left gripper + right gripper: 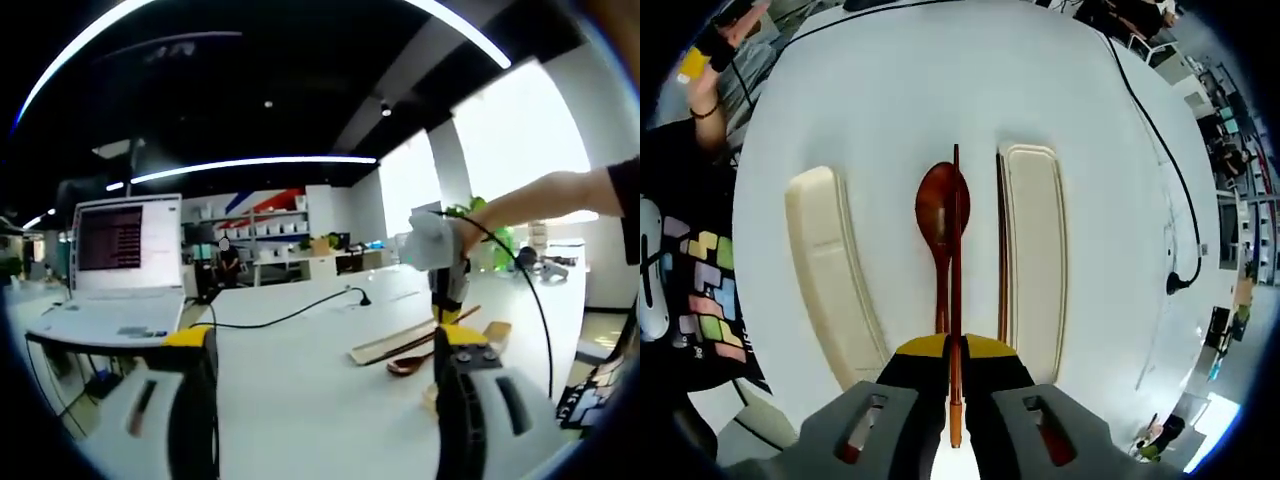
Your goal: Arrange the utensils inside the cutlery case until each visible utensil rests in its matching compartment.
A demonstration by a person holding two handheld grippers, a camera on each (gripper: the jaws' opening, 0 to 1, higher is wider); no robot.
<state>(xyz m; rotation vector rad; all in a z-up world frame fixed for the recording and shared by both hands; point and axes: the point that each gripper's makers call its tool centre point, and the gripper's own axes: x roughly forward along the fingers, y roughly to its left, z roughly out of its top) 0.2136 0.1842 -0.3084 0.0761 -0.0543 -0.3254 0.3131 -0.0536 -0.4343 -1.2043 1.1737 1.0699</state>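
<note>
Right claw pinched a reddish wooden chopstick above a brown wooden spoon; cream case trays flanked at three and nine o'clock; left claw gaped empty over the white surface.

A white table carries a spoon, flanked by two cream case halves.

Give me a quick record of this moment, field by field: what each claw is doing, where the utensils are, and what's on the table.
right claw: shut on a chopstick, held above the table
left claw: open, holding nothing
spoon: brown, lying on the white table between the two cream case pieces
second chopstick: lying along the edge of the right case piece
left case piece: nothing in it
laptop: open on a stand at the far left, in the left gripper view
task state: utensils not yet in compartments
</note>
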